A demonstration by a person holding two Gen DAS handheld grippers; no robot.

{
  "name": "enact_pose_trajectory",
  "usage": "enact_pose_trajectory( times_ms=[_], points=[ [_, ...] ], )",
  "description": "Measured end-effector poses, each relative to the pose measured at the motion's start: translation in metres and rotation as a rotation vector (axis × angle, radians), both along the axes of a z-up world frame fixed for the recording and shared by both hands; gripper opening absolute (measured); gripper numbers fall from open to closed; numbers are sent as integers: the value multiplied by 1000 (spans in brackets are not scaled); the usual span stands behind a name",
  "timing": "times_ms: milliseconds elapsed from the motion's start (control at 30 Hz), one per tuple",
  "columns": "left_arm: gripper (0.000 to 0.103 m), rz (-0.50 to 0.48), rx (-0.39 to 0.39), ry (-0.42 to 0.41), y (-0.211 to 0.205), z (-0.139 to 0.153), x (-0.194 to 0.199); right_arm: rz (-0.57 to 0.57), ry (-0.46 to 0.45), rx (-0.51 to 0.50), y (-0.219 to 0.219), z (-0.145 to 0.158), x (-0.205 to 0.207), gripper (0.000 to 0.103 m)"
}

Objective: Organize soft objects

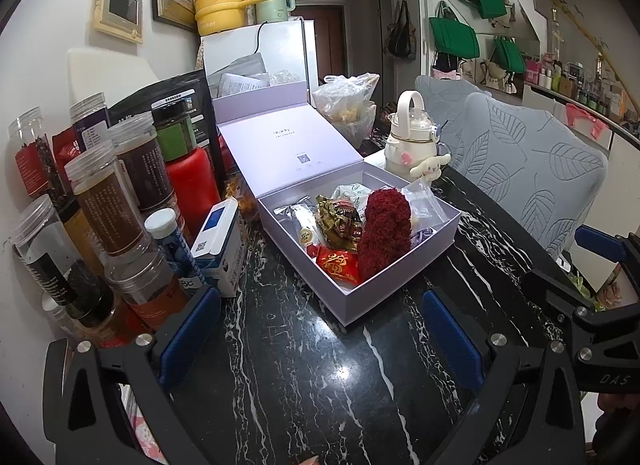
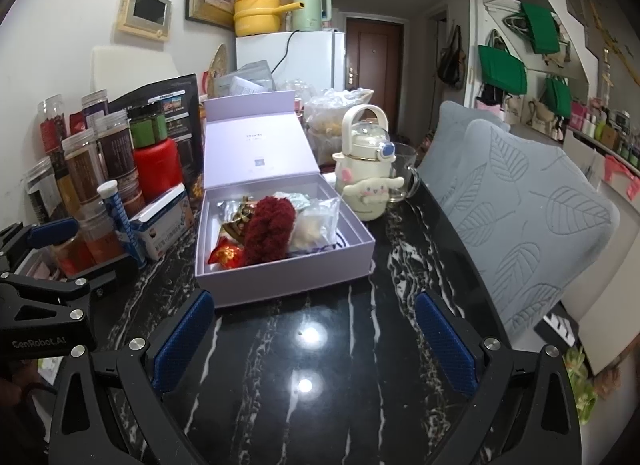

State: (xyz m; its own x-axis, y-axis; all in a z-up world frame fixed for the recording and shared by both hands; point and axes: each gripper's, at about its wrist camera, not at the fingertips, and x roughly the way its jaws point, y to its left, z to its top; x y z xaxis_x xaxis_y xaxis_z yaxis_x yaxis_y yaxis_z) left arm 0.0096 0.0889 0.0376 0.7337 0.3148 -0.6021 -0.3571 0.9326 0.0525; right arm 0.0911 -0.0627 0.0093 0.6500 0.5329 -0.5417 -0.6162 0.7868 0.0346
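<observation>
A lavender gift box (image 1: 394, 295) (image 2: 280, 283) lies open on the black marble table, its lid (image 1: 280, 149) (image 2: 256, 153) propped up behind. Inside it lie a fuzzy dark red soft piece (image 1: 384, 233) (image 2: 269, 231), a red pouch with gold print (image 1: 338, 265) (image 2: 226, 255), gold-wrapped sweets (image 1: 338, 221) and clear plastic packets (image 1: 426, 205) (image 2: 316, 221). My left gripper (image 1: 316, 335) is open, low over the table in front of the box, nothing between its blue pads. My right gripper (image 2: 314, 339) is open too, also short of the box and empty.
Jars and bottles (image 1: 100, 201) (image 2: 88, 161) crowd the table's left side, with a blue-white carton (image 1: 220, 241) (image 2: 164, 225) beside the box. A cream bottle with a plush charm (image 1: 412, 141) (image 2: 366, 169) stands behind the box. Grey leaf-pattern chair backs (image 1: 532, 169) (image 2: 520, 205) line the right edge.
</observation>
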Motion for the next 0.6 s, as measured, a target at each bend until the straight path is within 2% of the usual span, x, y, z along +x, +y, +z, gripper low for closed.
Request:
enact_pose_trajectory(
  times_ms=[600],
  points=[
    [103,-5,-11,16,2,-5,4,3,8,-17,2,-6,2,102]
  ],
)
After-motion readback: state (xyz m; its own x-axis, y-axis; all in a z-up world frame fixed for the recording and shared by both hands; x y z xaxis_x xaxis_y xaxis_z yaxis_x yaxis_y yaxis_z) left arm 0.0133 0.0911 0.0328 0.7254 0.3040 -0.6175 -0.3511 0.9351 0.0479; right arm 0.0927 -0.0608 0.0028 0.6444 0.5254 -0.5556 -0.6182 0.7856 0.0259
